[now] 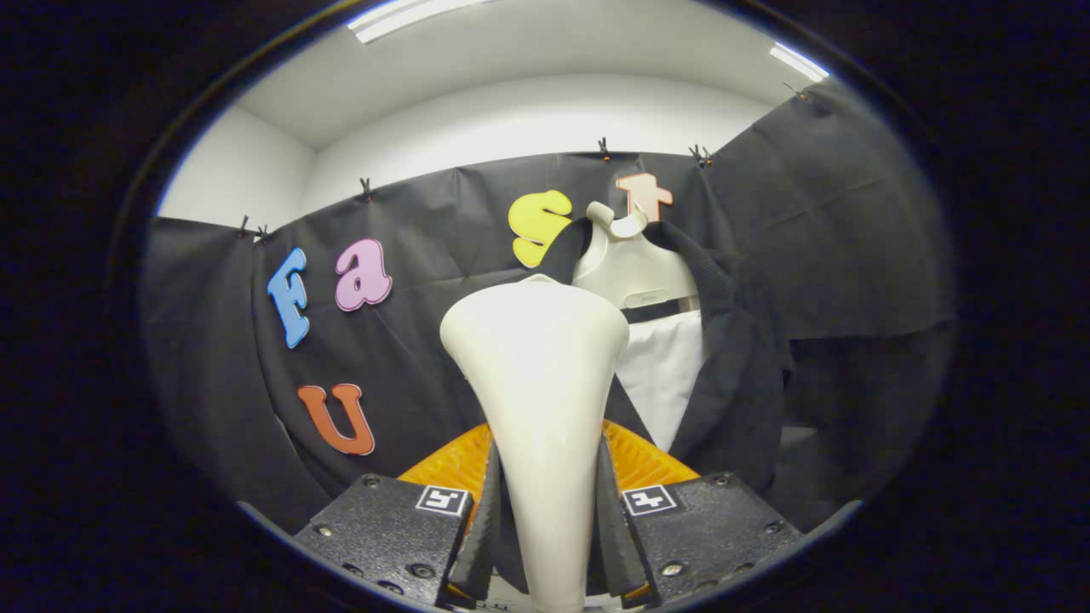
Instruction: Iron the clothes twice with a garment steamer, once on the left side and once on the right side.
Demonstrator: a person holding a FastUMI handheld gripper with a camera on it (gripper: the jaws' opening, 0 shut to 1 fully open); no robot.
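Item: garment steamer head, smooth cream plastic, glossy, flaring from a narrow neck to a broad rounded top. Clamped at the neck between both fingers of the gripper; the hold looks firm. Judged light and rigid, though slippery; the narrow neck is the sensible place to grip.

Item: dark jacket, soft matte cloth, draped on a pale moulded hanger, white panel showing inside. Hangs just beyond the steamer head, likely to yield and swing under pressure.
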